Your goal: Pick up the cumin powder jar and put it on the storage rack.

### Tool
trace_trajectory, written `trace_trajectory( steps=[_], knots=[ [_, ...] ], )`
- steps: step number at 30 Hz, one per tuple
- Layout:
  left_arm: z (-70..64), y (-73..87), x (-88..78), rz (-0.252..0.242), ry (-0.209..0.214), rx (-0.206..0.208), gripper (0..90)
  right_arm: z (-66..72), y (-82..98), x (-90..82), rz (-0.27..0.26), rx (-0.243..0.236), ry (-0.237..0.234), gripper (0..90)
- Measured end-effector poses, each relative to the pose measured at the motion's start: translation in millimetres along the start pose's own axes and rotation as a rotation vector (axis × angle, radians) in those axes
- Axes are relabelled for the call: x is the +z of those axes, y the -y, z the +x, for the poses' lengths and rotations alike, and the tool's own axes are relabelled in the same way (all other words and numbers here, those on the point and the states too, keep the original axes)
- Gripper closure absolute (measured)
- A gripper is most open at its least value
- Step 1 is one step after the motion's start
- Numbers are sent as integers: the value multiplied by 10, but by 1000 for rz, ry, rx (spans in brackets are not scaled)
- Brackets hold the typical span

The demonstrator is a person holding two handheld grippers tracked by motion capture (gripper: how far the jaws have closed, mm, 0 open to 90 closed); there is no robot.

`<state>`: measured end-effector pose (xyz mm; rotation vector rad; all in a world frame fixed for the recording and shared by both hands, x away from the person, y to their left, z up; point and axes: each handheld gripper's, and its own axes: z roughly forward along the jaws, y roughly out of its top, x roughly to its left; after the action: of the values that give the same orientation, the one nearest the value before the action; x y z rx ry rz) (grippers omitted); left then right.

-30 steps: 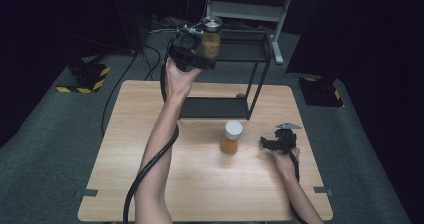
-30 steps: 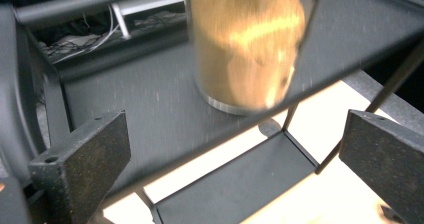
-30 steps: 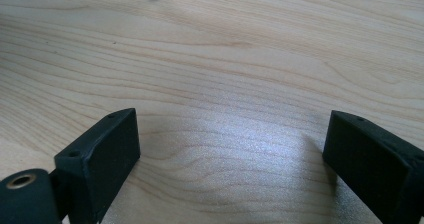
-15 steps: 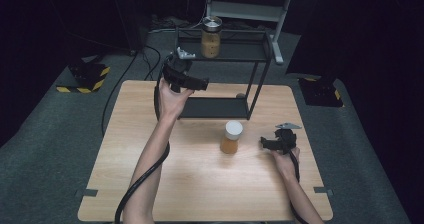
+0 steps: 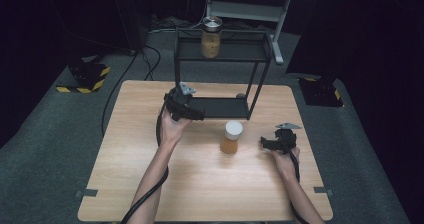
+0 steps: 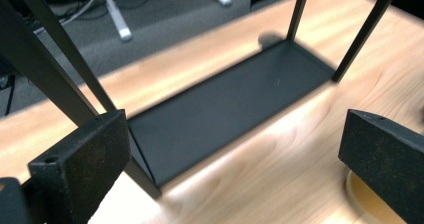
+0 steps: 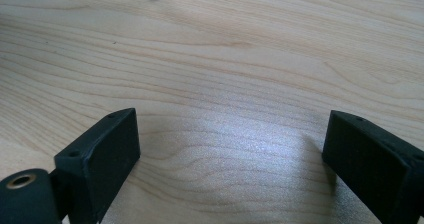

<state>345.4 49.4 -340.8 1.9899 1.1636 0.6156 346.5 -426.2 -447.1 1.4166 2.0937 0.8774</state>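
- Left gripper [image 5: 189,111]: jaws spread, empty, beside black shelf rack [image 5: 220,106].
- Right gripper [image 5: 274,143]: jaws spread, empty, over wooden table [image 5: 125,184].
- White-lidded jar [image 5: 231,137] at 3 o'clock of left gripper: approach level, centre jaws below lid, avoid tipping.

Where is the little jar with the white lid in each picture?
High view: the small amber jar with a white lid stands on the wooden table, in front of the black metal shelf rack.
Left gripper view: its rim peeks in at bottom right, beside the right jaw.
Right gripper view: not in it.
Shared landmark: the rack's bottom tray.
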Motion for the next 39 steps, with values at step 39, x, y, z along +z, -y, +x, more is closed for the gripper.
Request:
trace_trajectory(
  steps=[39],
  knots=[
    [-158, 852, 747, 122, -42, -104, 10, 7, -3, 1, 2, 5, 2, 73]
  ],
)
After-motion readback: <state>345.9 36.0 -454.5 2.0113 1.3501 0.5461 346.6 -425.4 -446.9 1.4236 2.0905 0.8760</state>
